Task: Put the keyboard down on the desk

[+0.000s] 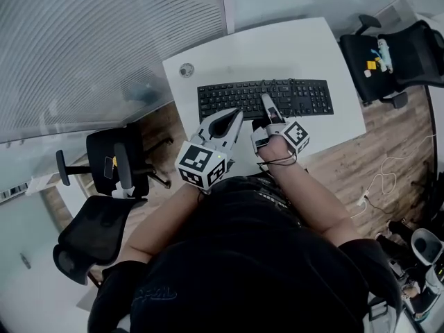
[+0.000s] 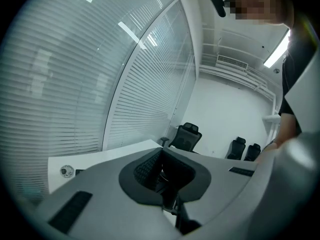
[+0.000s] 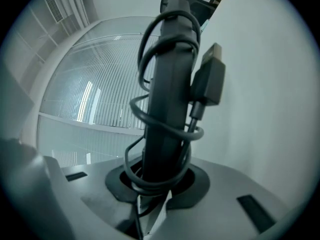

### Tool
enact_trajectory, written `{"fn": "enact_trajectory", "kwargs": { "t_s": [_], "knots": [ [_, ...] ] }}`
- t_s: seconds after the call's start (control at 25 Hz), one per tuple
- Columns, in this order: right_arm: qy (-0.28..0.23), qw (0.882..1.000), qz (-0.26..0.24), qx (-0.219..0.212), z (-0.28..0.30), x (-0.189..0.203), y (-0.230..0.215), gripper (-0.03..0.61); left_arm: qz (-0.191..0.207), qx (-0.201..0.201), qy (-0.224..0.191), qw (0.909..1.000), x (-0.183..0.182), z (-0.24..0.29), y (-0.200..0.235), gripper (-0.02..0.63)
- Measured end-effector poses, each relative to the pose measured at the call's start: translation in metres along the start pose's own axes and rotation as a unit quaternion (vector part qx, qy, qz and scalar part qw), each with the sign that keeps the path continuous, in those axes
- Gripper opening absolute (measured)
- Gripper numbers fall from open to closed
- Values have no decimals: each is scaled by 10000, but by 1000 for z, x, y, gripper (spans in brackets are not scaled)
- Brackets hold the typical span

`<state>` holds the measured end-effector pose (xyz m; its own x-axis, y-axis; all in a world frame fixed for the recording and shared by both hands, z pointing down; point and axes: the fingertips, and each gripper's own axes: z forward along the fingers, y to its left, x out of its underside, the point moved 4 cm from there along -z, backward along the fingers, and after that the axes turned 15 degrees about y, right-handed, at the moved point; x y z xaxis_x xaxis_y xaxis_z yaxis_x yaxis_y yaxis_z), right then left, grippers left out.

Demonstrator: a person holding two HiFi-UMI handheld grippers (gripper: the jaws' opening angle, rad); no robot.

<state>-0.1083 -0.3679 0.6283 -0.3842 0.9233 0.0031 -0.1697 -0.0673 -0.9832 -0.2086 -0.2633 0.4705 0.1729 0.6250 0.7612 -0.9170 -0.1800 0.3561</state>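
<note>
Clamping keyboard [image 3: 170, 84], seemingly: right gripper [image 3: 155, 183] jaws.

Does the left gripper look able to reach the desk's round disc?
Probably yes: the left gripper sits by the keyboard, and the disc lies uncovered just past its left end.

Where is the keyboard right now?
Head view, centre: the keyboard is over the white desk, its near edge in the right hand-held gripper, right of the desk's round grommet.
</note>
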Motion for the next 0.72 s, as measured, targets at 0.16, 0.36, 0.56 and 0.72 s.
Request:
{"fn": "enact_trajectory", "kwargs": {
  "t_s": [0.16,0.36,0.56,0.72],
  "knots": [
    [-7,9999,76,103,0,1,-17,94,-85,18,144,9999,9,9,5,14],
    [-98,9991,220,345,-4,-9,-41,93,-265,121,312,9991,11,29,6,14],
    [-173,9977,362,539,-7,-15,-62,93,-312,192,475,9982,17,44,3,14],
    [-181,9963,446,710,-8,-22,-77,93,-400,172,580,9974,20,54,5,14]
  ]
}}
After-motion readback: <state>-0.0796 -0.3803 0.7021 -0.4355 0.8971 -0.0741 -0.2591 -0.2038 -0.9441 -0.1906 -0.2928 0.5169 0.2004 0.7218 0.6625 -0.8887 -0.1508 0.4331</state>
